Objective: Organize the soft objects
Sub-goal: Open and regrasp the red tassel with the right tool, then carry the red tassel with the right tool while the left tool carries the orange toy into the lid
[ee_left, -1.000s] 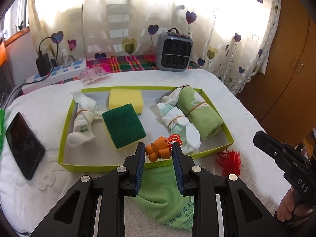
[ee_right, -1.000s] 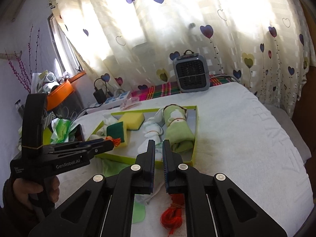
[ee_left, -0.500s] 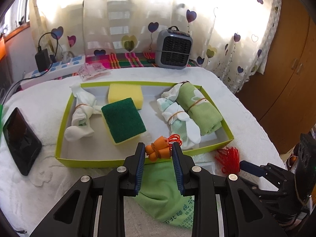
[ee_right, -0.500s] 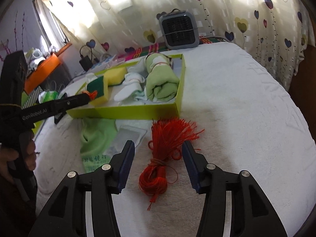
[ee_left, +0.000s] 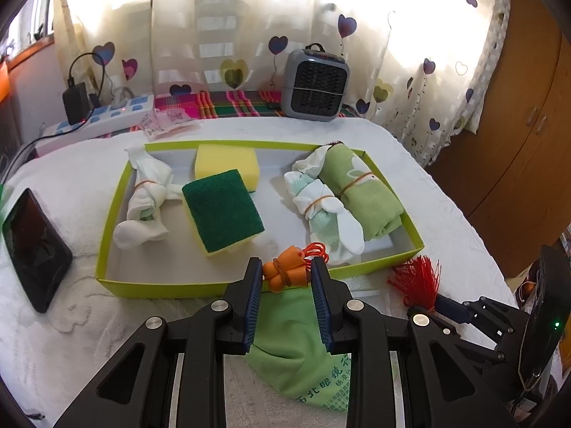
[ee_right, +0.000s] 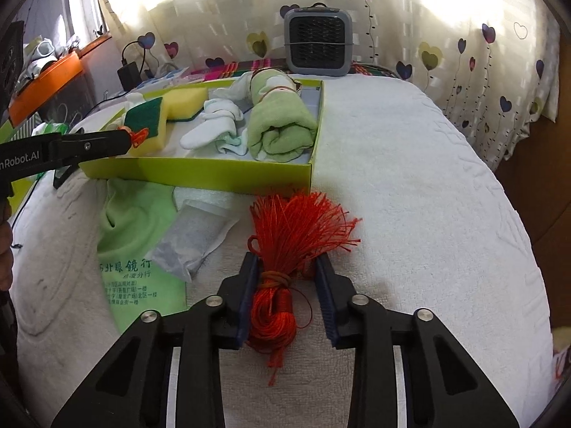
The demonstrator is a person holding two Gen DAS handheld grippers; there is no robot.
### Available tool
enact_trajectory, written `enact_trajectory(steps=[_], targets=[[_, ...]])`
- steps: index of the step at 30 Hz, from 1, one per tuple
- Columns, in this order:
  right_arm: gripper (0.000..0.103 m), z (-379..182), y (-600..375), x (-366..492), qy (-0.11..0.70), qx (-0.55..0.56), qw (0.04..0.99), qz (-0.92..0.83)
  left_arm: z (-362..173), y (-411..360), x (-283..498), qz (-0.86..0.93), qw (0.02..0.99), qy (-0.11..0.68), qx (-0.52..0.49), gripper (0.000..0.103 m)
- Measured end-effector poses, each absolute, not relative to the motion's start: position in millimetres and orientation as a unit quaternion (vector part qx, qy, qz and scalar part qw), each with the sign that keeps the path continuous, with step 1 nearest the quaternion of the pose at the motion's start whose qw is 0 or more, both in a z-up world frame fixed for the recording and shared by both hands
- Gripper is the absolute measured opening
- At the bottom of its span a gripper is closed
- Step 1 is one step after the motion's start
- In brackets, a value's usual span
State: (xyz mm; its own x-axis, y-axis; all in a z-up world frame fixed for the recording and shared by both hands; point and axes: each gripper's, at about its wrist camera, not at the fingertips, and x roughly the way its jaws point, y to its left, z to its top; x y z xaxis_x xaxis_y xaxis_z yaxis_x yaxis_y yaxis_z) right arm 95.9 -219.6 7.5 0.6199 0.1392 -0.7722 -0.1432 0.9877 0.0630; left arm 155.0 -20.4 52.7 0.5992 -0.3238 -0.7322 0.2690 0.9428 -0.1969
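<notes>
- Left tongs (ee_left: pixel 286 278): pads pinch a small orange bundle (ee_left: pixel 285 274) bound with a band, held just above the near wall of the tray (ee_left: pixel 162 288).
- Right tongs (ee_right: pixel 287 290): jaws closing around the red tassel (ee_right: pixel 285 253), which lies on the white cover (ee_right: pixel 428 214); the left pad touches the wound cord, the right pad stands just apart from it.
- Tassel: fringe fans toward 12 o'clock from the tongs, wound end toward 6 o'clock; it lies outside the tray, near its near right corner.
- At 10 o'clock of the tassel: a clear packet (ee_right: pixel 192 239), partly on a flat green cloth (ee_right: pixel 132 235) with printed characters.
- Tray, lime-walled, at 12 o'clock of the left tongs. Contents, from 9 to 3 o'clock: a white sock roll (ee_left: pixel 146 203); a green-faced sponge (ee_left: pixel 221 208) leaning on a yellow sponge (ee_left: pixel 226 164); a second sock roll (ee_left: pixel 321 210); a rolled green towel (ee_left: pixel 360 192), touching that roll.
- At 9 o'clock of the tray: a dark phone (ee_left: pixel 34 249) on the cover.
- Beyond the tray, at 12 o'clock: a grey heater (ee_left: pixel 316 83); at 10 o'clock, a power strip (ee_left: pixel 107 117).
</notes>
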Motion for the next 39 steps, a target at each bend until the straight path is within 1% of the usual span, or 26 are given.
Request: enact_trajectory(steps=[2,7,17,27,39], targets=[[0.024,7.8,-219.7,95.1,0.428,-0.001,0.900,0.081,51.9,-20.8,154.9,-0.166,0.894,0.415,-0.033,0.026],[0.021,11.5,-224.4,93.8,0.421,0.015,0.904,0.080,52.7,-20.4,155.5,-0.166,0.894,0.416,-0.033,0.026],[0.021,41.1,-231.6,87.4,0.381,0.051,0.918,0.098,66.5,-22.5,149.5,-0.168,0.900,0.401,-0.032,0.026],[0.021,70.7,-221.0,108.2,0.348,0.044,0.929,0.118,76.6,-30.2,161.5,-0.173,0.902,0.396,-0.021,0.026],[0.021,69.6,-199.1,161.7,0.365,0.021,0.921,0.135,57.3,-46.4,194.2,-0.171,0.892,0.419,-0.009,0.026]])
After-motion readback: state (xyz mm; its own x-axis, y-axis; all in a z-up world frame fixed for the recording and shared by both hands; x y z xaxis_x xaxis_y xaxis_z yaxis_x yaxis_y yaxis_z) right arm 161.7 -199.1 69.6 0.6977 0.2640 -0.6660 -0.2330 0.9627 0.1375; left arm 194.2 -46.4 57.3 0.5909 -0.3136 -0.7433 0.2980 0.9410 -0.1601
